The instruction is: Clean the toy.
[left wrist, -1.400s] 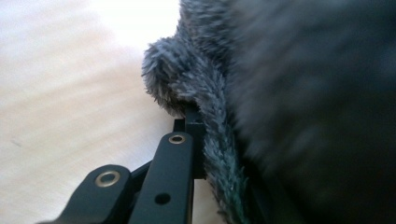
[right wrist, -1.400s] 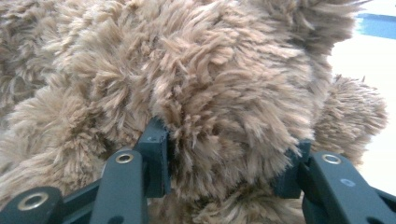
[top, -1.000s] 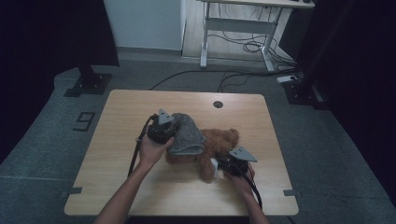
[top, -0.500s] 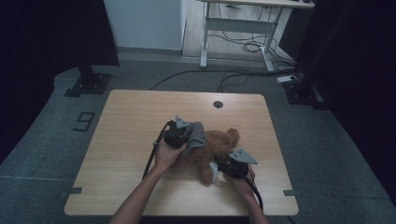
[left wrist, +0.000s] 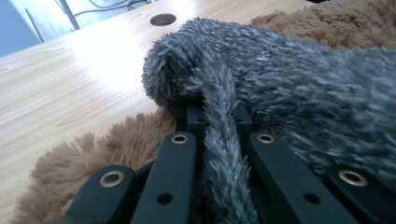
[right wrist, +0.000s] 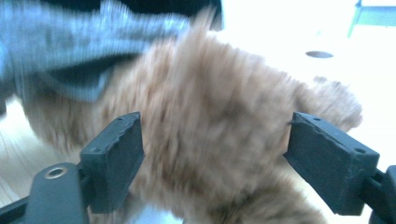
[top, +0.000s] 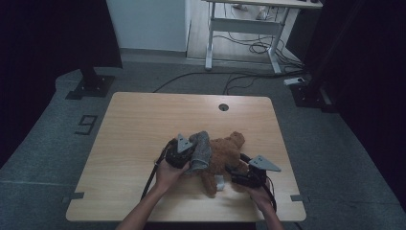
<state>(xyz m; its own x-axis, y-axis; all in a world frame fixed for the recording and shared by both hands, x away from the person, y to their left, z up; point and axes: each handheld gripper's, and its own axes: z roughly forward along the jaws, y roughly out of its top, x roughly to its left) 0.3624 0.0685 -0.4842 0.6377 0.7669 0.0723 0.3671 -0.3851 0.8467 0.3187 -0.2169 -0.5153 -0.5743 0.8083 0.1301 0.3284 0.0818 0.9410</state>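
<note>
A brown teddy bear (top: 231, 149) lies on the wooden table (top: 143, 124). A grey fuzzy cloth (top: 201, 152) is draped over its left part. My left gripper (top: 190, 156) is shut on a fold of this grey cloth (left wrist: 289, 84), which runs pinched between the black jaws of the left gripper (left wrist: 219, 128), with brown fur (left wrist: 116, 144) under them. My right gripper (top: 234, 173) sits at the bear's lower right. Its jaws have just been opening and stand wide apart at the right gripper (right wrist: 215, 144), the bear (right wrist: 210, 121) between them, untouched by the pads (right wrist: 116, 149).
A white tag (top: 219, 182) shows by the bear's leg. The table has a cable hole (top: 223, 107) at its far edge. Behind it stand a desk frame (top: 249, 43) with floor cables, and black stand bases (top: 91, 84) at either side.
My left hand has carried the grey cloth to the right and down over the bear. My right gripper has let go of the bear, opened wide and drawn back slightly.
</note>
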